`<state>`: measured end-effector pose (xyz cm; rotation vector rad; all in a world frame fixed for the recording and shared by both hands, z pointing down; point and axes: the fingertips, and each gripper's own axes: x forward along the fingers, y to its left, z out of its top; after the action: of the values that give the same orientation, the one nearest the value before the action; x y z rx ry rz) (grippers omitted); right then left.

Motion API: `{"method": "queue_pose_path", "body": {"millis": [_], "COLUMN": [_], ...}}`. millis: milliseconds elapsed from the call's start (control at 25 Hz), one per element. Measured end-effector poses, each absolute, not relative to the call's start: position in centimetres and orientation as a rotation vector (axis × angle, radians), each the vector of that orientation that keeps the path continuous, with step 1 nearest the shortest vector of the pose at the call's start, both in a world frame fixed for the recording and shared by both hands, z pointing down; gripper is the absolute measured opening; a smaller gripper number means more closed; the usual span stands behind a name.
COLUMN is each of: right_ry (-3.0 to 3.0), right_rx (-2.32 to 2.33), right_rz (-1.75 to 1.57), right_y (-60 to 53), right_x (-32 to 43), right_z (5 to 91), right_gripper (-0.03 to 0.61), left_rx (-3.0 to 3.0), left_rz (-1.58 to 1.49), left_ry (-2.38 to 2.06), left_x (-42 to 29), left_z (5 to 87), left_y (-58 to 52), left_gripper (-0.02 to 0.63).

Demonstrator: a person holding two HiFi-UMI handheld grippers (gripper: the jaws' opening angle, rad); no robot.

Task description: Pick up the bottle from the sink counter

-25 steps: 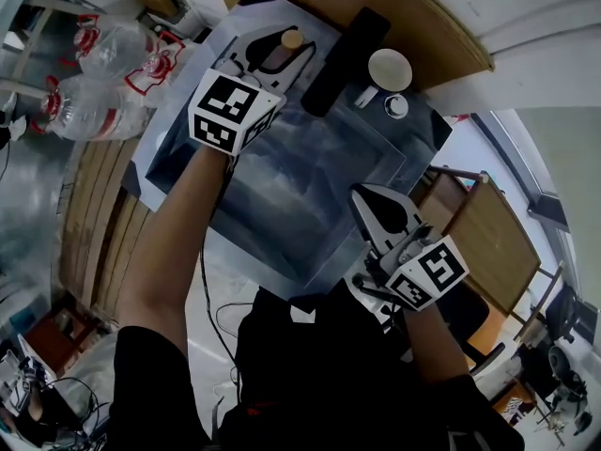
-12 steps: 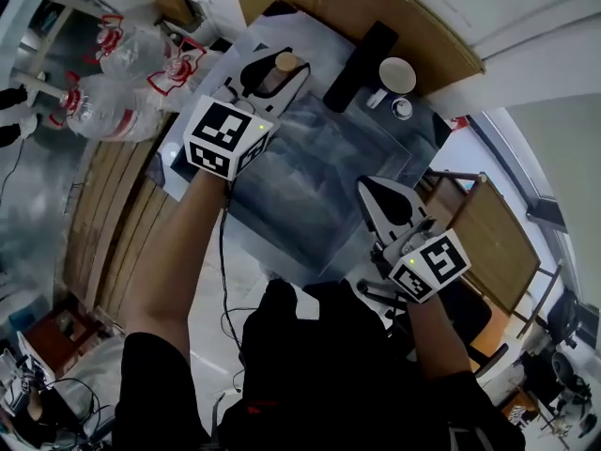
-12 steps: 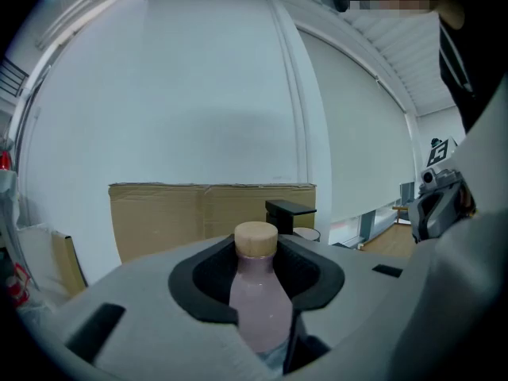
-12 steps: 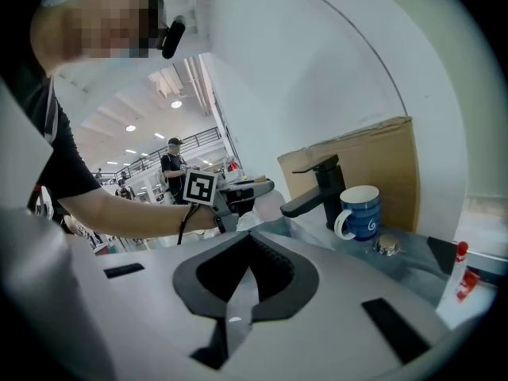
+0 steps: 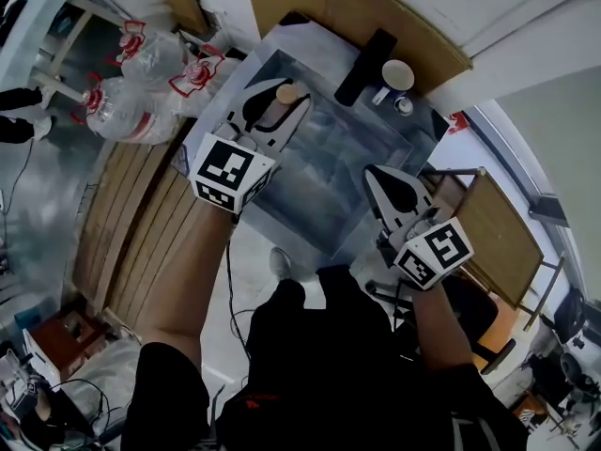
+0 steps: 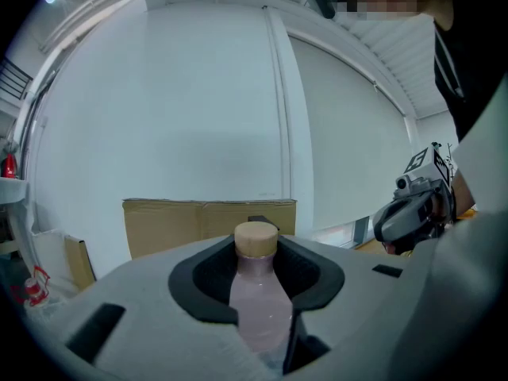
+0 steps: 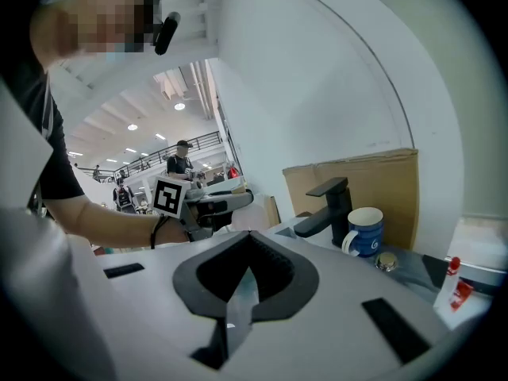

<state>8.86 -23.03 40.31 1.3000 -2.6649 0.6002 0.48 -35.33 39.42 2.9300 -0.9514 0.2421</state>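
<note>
A pale pink bottle (image 6: 258,308) with a light wooden cap stands upright between the jaws of my left gripper (image 6: 258,264), which is shut on its body. In the head view the same bottle (image 5: 285,93) and left gripper (image 5: 278,111) are above the left edge of the steel sink (image 5: 362,153). My right gripper (image 5: 374,173) hovers over the sink's near right corner, shut with nothing in it. In the right gripper view its tips (image 7: 248,236) meet, and the left gripper (image 7: 210,201) shows beyond them.
A black faucet (image 5: 366,53), a blue mug (image 7: 365,230) and a small metal knob (image 7: 386,261) stand at the back of the counter, with cardboard (image 5: 376,7) behind. Large plastic water bottles (image 5: 131,101) lie to the left. A wooden table (image 5: 498,242) is at the right.
The left gripper has come back toward the person with the bottle in it. The sink looks smaller and farther off. The right gripper keeps its place beside the body.
</note>
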Motion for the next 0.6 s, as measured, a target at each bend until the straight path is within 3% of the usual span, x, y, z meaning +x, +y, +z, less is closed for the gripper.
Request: {"method": "queue_pose_path", "body": {"millis": [600], "right_ry": [-2.672], "right_rx": [1.333], "right_rz": [0.482], "right_y": [-20.1], "right_x": [7.6], "right_z": [34.4], "right_gripper": [0.003], "left_rx": [2.861], "left_rz": [0.156], "left_ry": [-1.037], "left_x": [-2.5], "left_z": [34.0], "left_y": [-26.9], "left_gripper": [0.143]}}
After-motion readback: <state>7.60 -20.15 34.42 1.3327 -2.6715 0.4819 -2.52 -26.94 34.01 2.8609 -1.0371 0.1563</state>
